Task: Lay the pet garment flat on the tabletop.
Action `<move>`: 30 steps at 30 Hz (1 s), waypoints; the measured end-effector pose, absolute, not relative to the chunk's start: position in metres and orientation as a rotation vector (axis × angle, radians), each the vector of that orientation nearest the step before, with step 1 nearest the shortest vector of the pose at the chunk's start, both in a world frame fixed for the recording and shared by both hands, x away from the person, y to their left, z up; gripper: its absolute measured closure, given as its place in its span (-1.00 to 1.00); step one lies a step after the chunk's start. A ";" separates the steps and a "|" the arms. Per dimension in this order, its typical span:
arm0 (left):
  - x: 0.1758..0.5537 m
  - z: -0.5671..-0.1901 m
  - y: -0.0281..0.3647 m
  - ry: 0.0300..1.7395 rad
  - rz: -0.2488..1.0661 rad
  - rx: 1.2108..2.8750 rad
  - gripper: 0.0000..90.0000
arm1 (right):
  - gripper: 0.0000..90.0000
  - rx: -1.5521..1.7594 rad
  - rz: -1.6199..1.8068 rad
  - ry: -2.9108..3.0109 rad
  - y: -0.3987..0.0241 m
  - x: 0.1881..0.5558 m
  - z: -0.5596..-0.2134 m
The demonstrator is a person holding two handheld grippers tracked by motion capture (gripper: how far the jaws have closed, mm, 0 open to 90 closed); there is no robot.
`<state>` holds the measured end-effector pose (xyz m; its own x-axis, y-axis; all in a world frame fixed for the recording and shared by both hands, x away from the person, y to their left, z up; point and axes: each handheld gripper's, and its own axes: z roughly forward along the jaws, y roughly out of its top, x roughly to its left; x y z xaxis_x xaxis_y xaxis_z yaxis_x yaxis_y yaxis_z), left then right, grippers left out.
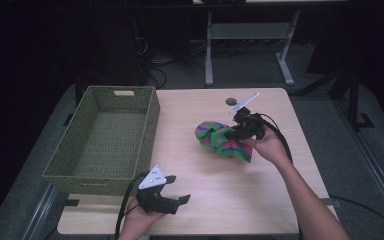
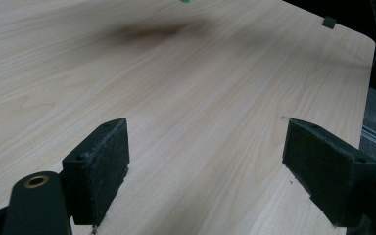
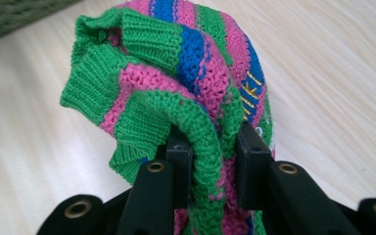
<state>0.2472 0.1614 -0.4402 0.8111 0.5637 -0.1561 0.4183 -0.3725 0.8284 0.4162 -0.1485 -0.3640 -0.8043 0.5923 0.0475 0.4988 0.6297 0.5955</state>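
A knitted garment (image 1: 220,140) striped in green, pink and blue hangs bunched above the middle of the wooden table (image 1: 215,205). My right gripper (image 1: 235,134) is shut on it: in the right gripper view the knit (image 3: 176,73) is pinched between the two black jaws, and my right gripper (image 3: 214,161) holds a green ribbed edge. My left gripper (image 1: 177,189) rests low near the table's front edge, left of centre. In the left gripper view my left gripper (image 2: 205,161) stands open over bare wood, nothing between its pads (image 2: 105,161).
A green woven basket (image 1: 147,125) stands at the table's left side, its inside bare. A small dark round thing (image 1: 230,101) lies near the table's far edge. Table legs and cables show on the floor beyond.
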 end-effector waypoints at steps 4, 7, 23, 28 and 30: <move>0.247 -0.440 0.162 0.728 0.195 2.006 -0.62 | 0.61 0.873 0.947 2.693 -0.148 0.406 -0.355; 0.246 -0.439 0.162 0.728 0.196 2.009 -0.62 | 0.61 0.853 0.955 2.693 -0.147 0.399 -0.350; 0.246 -0.439 0.165 0.731 0.196 1.996 -0.62 | 0.61 0.771 1.028 2.710 -0.150 0.363 -0.334; 0.246 -0.439 0.164 0.722 0.202 2.001 -0.62 | 0.61 0.755 1.032 2.718 -0.151 0.352 -0.338; 0.245 -0.439 0.164 0.724 0.201 2.000 -0.62 | 0.61 0.760 1.029 2.722 -0.151 0.351 -0.338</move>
<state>0.2454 0.1644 -0.4390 0.8099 0.5668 -0.1510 0.4081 -0.3597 0.8391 0.3510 -0.1512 -0.3380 -0.8638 0.5012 0.0510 0.4096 0.6398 0.6502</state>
